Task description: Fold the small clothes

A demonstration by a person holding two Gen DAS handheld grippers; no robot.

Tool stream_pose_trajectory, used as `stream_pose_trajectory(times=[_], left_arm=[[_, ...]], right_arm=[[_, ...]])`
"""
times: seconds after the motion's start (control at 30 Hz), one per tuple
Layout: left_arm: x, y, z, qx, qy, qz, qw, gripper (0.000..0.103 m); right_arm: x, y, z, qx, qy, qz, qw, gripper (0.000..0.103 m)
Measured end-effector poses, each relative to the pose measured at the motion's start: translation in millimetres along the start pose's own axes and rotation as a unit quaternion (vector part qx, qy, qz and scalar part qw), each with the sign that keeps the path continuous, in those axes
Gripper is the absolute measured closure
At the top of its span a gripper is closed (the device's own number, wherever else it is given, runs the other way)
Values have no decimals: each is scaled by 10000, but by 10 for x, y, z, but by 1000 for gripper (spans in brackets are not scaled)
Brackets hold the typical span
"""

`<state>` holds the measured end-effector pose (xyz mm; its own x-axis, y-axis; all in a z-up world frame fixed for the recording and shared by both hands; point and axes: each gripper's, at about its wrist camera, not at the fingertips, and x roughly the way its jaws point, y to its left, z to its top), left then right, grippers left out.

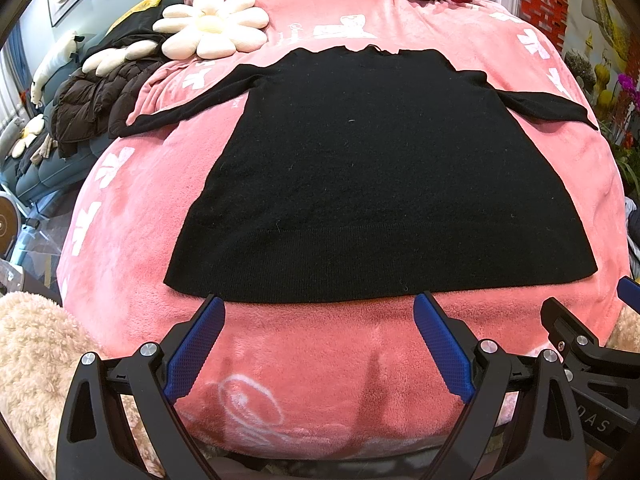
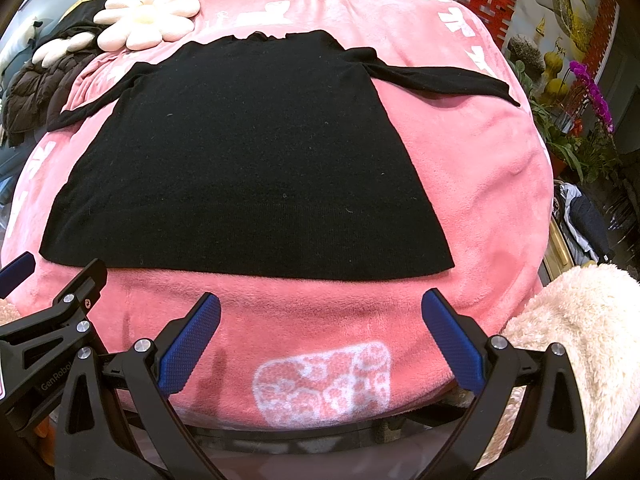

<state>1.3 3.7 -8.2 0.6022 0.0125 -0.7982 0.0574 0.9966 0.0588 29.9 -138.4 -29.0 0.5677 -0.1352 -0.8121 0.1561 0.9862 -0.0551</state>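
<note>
A pink plush blanket (image 1: pixel 132 240) with white bow prints fills both views, with a cream flower-shaped cushion (image 1: pixel 212 26) at the upper left of the frame. A black knit sweater (image 1: pixel 372 184) lies flat on it at the centre, sleeves spread to either side, hem toward the bottom. The left gripper (image 1: pixel 316 308) and right gripper (image 2: pixel 320 304) sit at the bottom edge, fingers spread wide and grasping nothing, just short of the hem.

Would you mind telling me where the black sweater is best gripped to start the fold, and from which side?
Grip the black sweater at its two near hem corners, approaching from the near edge. It lies flat on the pink blanket, sleeves spread, hem facing both open grippers. The left gripper probably suits the left corner, the right gripper the right corner.
</note>
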Motion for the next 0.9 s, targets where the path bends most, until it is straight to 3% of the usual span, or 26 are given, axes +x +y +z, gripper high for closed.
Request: stream_pose_trajectory(times=[0.77, 0.9], left_arm=[[99, 18, -50, -53, 158, 43, 9999, 11], [26, 59, 0, -219, 94, -250, 9994, 9]], right_arm=[[111, -60, -21, 71, 230, 37, 9997, 5], [133, -240, 191, 308, 288, 222, 9989, 5]])
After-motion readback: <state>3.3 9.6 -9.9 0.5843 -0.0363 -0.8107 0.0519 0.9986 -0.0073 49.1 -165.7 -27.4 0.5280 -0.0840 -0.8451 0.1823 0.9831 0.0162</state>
